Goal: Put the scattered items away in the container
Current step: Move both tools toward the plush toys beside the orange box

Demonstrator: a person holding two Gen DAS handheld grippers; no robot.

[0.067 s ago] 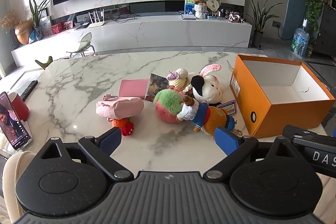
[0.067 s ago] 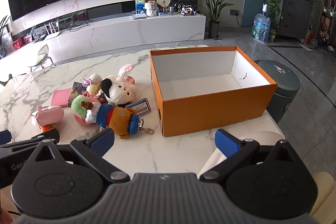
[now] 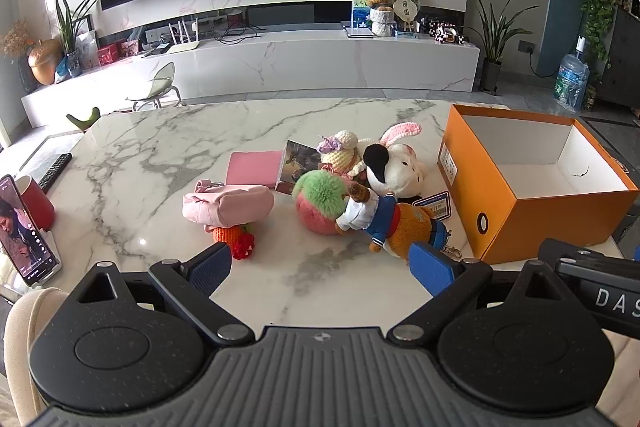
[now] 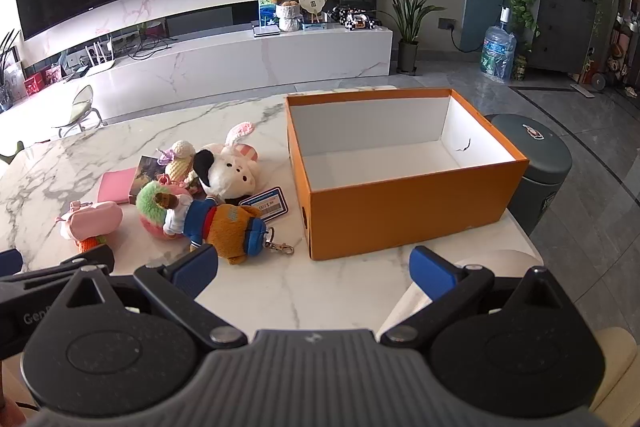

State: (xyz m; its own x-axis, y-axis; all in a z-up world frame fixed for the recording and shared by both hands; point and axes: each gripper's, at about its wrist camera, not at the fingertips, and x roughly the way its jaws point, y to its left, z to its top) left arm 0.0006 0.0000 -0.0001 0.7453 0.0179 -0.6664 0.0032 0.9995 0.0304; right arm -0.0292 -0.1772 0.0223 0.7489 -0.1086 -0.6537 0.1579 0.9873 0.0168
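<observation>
Left wrist view shows the left tongs (image 3: 322,265) wide apart with nothing between the blue pads, hanging over the near edge of the marble desk (image 3: 160,155). Ahead of them lies a group of small toys. A pink pouch (image 3: 228,205) rests on the left, partly on top of an orange and red knitted toy (image 3: 236,239). Behind it a flat pink card (image 3: 254,167) lies next to a small dark picture card (image 3: 296,167). In the middle a green and pink furry ball (image 3: 320,203) touches a brown bear doll in a blue sailor jacket (image 3: 384,221), which lies on its side. Behind these are a cream knitted doll (image 3: 344,151) and a white rabbit plush with pink ears (image 3: 396,167), close together. A blue price tag (image 3: 434,205) lies just beside the orange box (image 3: 520,223), which stands open at the right side of the desk and has only its white inside visible. At the far left a phone (image 3: 26,231) stands on a holder near a red cup (image 3: 38,201).

Right wrist view shows the right tongs (image 4: 314,269) also wide apart and holding nothing, in front of the orange box (image 4: 400,211). The toys lie to the left of the box, all outside it, and the bear doll (image 4: 216,223) is the nearest one to the left blue pad
</observation>
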